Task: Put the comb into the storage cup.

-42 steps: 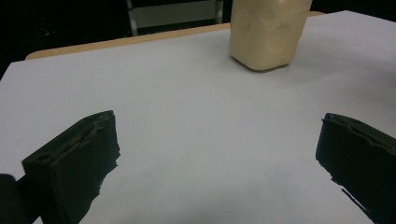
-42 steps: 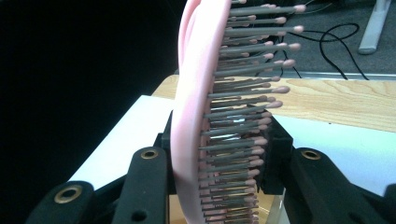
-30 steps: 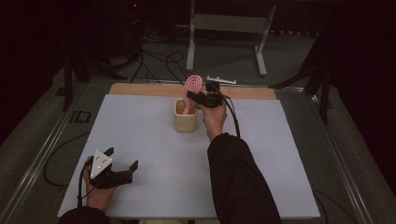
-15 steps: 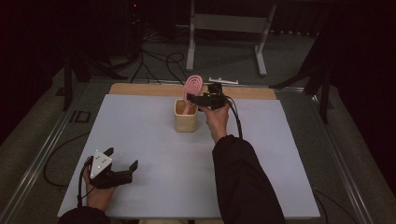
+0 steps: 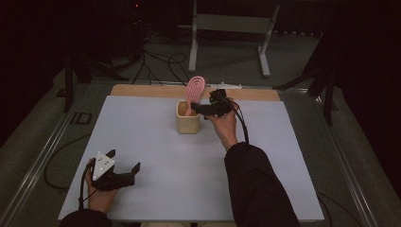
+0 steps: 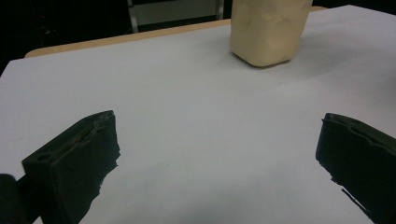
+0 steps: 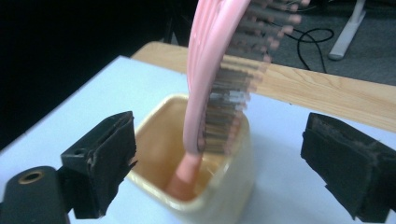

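Your left gripper (image 5: 124, 166) sits near the front left corner of the pale table (image 5: 142, 132), resting low in your hand with its jaws spread wide and nothing between them. In the left gripper view those two black jaws frame bare table, and the cream cup (image 6: 270, 29) stands well beyond them, toward the far edge.

Moving right, the cream cup (image 5: 187, 117) stands near the middle of the far edge, just in front of the wooden strip (image 5: 142, 91) that runs along that edge. The pink hairbrush (image 5: 193, 92) stands in the cup handle down, its head rising above the rim and leaning toward the far side.

Your right gripper (image 5: 201, 109) is just right of the cup, held level and pointing left at the brush. Its jaws have just been opening and now stand wide. In the right gripper view the pink hairbrush (image 7: 210, 88) rises between the two jaws with clear space on both sides, so neither pad touches it; its handle goes down into the cream cup (image 7: 224, 186), bristles facing the right-hand jaw.
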Demonstrator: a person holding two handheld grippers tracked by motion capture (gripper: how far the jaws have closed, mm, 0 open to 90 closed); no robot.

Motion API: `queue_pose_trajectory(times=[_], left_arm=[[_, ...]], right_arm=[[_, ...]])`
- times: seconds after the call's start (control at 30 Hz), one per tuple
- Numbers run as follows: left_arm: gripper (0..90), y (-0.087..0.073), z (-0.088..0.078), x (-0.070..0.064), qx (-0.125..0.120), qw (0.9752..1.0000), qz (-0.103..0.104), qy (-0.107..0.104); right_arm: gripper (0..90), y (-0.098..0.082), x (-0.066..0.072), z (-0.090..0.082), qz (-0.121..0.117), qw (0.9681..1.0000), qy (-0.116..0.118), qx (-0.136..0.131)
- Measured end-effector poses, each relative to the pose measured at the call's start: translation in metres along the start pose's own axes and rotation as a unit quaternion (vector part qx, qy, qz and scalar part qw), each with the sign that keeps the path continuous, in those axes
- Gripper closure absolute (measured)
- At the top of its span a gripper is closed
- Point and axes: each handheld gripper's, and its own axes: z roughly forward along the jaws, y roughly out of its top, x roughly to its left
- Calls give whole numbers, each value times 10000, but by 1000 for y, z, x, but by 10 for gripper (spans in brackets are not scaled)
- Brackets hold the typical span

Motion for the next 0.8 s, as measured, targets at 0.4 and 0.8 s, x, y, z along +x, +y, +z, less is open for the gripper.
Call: queue_pose_trajectory(times=[0.4,0.8], left_arm=[[2,0,1,-1,21,10000,18,7],[2,0,1,-1,17,10000,17,29]], right_arm=[[97,-21,-4,-22,-457,9988,3,184],[102,-44,-8,-55,-328,9994,58,-33]])
